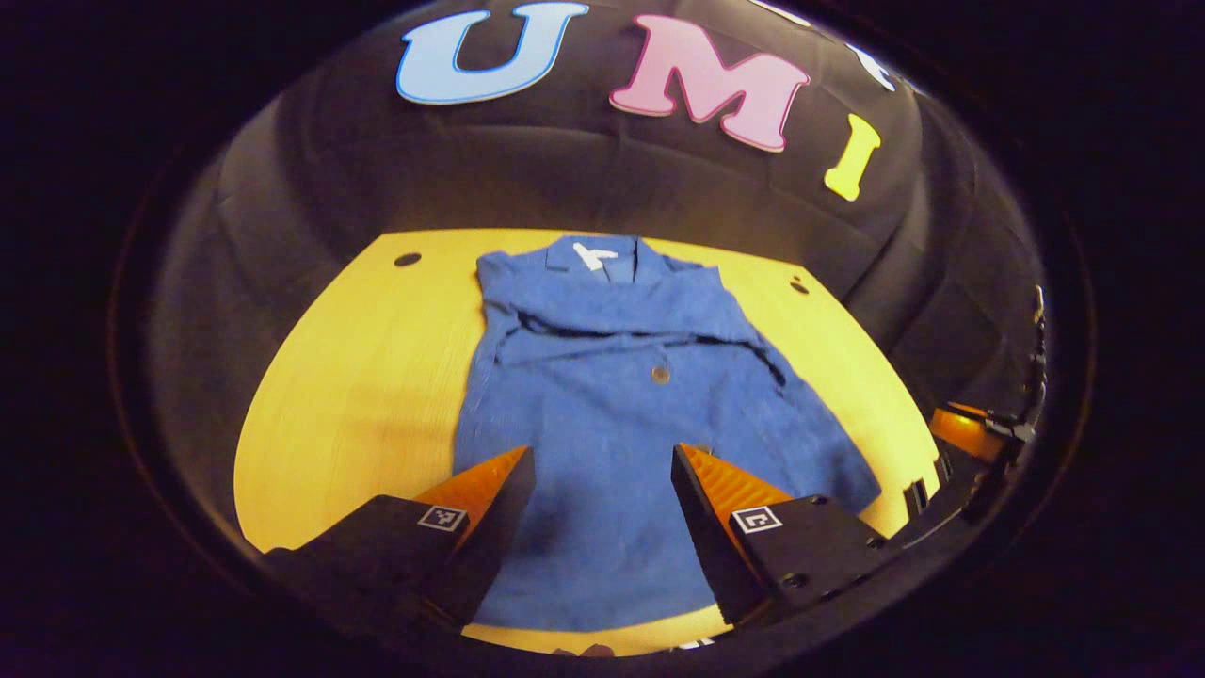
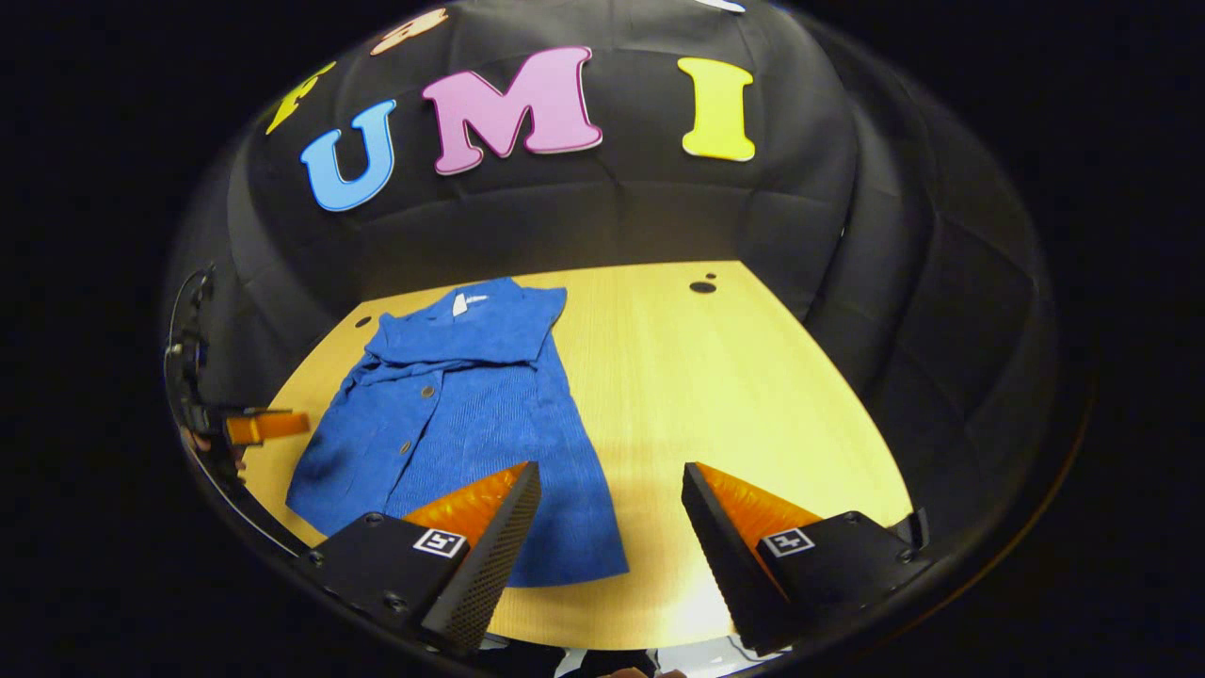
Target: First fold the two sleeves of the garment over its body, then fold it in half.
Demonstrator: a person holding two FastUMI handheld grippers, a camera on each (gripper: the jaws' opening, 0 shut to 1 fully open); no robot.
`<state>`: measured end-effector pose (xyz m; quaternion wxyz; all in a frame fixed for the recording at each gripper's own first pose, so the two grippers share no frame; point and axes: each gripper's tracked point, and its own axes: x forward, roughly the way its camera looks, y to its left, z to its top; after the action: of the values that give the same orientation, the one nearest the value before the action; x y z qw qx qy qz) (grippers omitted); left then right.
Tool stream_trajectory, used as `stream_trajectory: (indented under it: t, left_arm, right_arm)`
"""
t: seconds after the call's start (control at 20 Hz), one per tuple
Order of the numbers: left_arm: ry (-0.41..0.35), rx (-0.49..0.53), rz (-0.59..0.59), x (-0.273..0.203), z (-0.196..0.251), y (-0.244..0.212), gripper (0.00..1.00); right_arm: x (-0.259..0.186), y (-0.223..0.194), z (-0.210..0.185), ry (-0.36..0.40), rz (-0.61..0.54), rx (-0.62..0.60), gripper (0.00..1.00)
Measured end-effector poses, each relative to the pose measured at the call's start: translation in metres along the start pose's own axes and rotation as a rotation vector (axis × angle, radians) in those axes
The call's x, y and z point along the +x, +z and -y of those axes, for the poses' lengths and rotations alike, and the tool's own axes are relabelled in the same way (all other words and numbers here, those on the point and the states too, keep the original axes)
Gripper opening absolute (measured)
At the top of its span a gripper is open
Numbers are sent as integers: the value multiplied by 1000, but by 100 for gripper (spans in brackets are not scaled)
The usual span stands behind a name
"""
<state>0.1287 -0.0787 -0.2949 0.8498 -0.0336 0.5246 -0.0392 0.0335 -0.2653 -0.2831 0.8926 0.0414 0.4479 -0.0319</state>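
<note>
Wood-grain tabletop carries the whole work area, lit pale yellow, with small dark holes near its far edge. On it the blue garment lies flat, collar away from the operator and hem toward the near edge, so the half-fold can be made along its length. Both sleeves appear already laid across the chest, forming a band below the collar; this is judged to complete the first stage, leaving the half-fold. A row of buttons runs down the front, with a white label at the neck.

The left gripper hovers above the lower body of the garment, jaws spread wide and empty, fingers straddling the cloth without touching it. That position suits a descent onto the hem. The right gripper hangs over the garment's lower corner and the bare table beside it, jaws likewise released and holding nothing. The left gripper also appears at the left margin of the right gripper view.
</note>
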Motion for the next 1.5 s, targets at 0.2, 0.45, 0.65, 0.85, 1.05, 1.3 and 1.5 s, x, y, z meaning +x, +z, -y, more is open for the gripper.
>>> stream_trajectory:
  t: [0.2, 0.45, 0.65, 0.85, 1.05, 1.3, 1.5]
  left_arm:
    - [121, -28, -68, -14, -47, -54, 85]
    - [121, -41, -156, -2, -59, -91, 85]
    - [94, -55, -164, 12, -48, -94, 84]
    - [86, -13, -164, 18, -38, -89, 71]
    - [58, -77, -152, 17, -27, -89, 48]
    - [41, -174, -130, 28, -19, -96, 16]
    - [53, -201, -95, 22, -15, -93, 0]
  right_arm:
    - [23, -40, 1, -53, -108, -28, 98]
    - [48, -78, -9, -63, -218, -13, 98]
    - [58, -95, -12, -89, -264, -21, 98]
    - [64, -102, -12, -99, -264, -2, 98]
    - [61, -109, -14, -83, -297, -27, 98]
    - [71, -103, -32, -53, -297, -35, 16]
    - [74, -104, -42, 7, -324, -101, 5]
